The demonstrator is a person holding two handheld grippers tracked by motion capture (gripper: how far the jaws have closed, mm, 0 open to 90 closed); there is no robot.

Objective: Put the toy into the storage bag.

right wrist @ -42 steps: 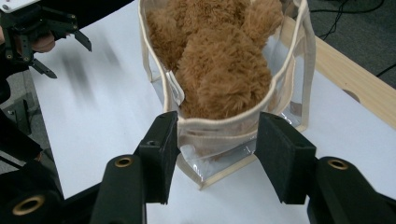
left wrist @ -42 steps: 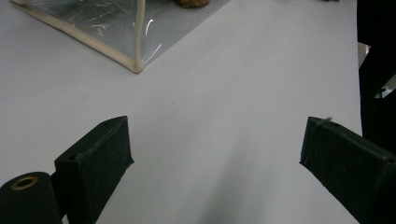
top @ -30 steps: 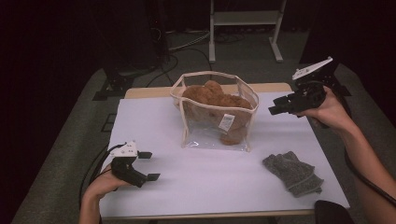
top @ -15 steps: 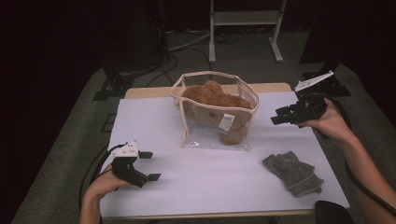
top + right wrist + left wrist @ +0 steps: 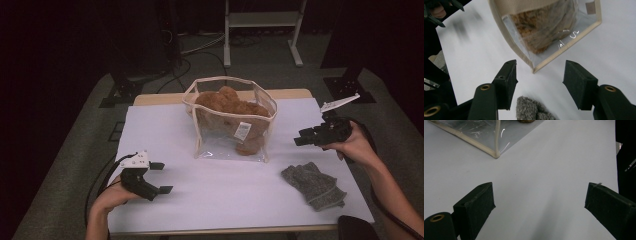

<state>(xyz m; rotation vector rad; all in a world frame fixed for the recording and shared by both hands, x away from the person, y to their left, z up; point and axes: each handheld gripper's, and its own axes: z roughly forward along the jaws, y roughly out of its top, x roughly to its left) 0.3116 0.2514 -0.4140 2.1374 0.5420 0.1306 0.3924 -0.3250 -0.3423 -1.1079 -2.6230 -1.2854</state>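
Observation:
A clear pouch with cream trim [image 5: 254,146] stands upright at the middle back of the white table, and a brown plush toy [image 5: 227,102] fills it. A grey knitted cloth [image 5: 314,186] lies at the front right. My right gripper [image 5: 299,138] hovers right of the pouch and just behind the cloth, open and empty, its jaws pointing left. In the right gripper view [image 5: 540,75] the pouch's corner [image 5: 534,68] lies ahead of the jaws and the cloth [image 5: 531,110] sits below them. My left gripper [image 5: 166,177] rests open at the front left, with bare table between its jaws [image 5: 539,200].
The white table top [image 5: 165,125] has free room between the pouch and the front edge. A metal stand [image 5: 262,30] and cables are on the floor behind the table. A dark object [image 5: 357,227] sits at the front right corner.
My right gripper has come down from above the table's back right corner to just above the surface near the grey cloth. The left gripper has stayed put.

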